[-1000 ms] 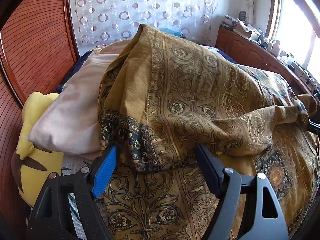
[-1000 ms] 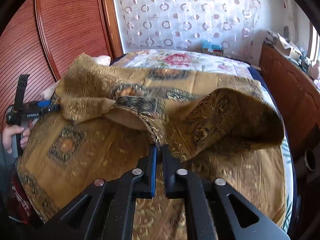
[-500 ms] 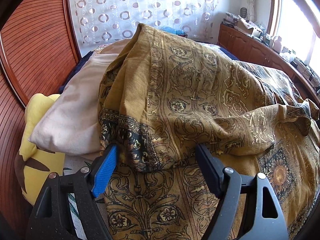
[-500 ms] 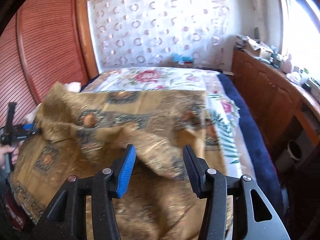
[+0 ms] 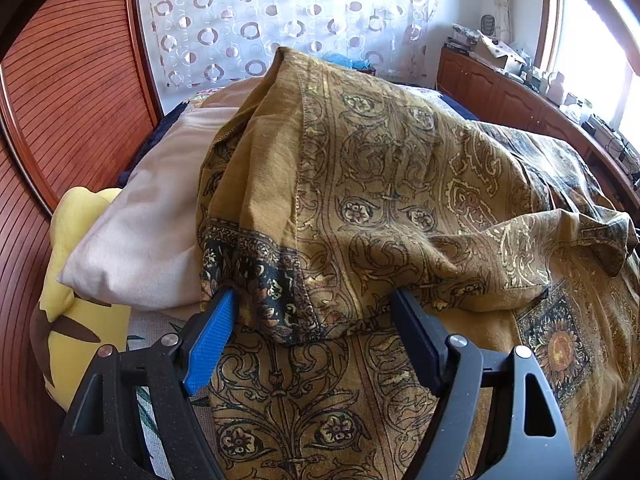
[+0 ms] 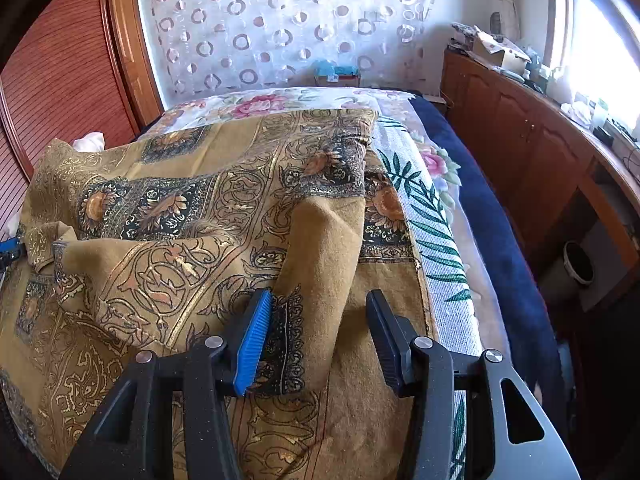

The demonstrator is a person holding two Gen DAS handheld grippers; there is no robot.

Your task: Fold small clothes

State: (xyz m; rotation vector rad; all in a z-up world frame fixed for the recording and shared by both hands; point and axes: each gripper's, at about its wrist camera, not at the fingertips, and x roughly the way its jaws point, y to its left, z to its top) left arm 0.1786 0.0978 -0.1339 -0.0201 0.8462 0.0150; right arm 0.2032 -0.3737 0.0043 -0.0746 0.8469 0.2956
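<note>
A mustard-gold cloth with dark paisley and sunflower patterns (image 5: 380, 200) lies rumpled over the bed; it also shows in the right wrist view (image 6: 192, 216). My left gripper (image 5: 312, 320) is open, with a dark-bordered fold of the cloth bulging between its fingers. My right gripper (image 6: 316, 320) is open too, with a loose ridge of the cloth lying between its fingers. Neither gripper holds anything. A bit of the left gripper's blue pad (image 6: 10, 248) peeks in at the far left of the right wrist view.
A beige pillow (image 5: 148, 220) and a yellow plush toy (image 5: 76, 312) lie left of the cloth. The floral bedspread (image 6: 436, 216) and a navy blanket (image 6: 496, 240) run along the bed's right side. Wooden cabinets (image 6: 540, 152) and red-brown wall panels (image 5: 72, 100) flank the bed.
My right gripper has opened and let go of the cloth edge, which dropped onto the bed, then moved back close over it. My left gripper has stayed open and still.
</note>
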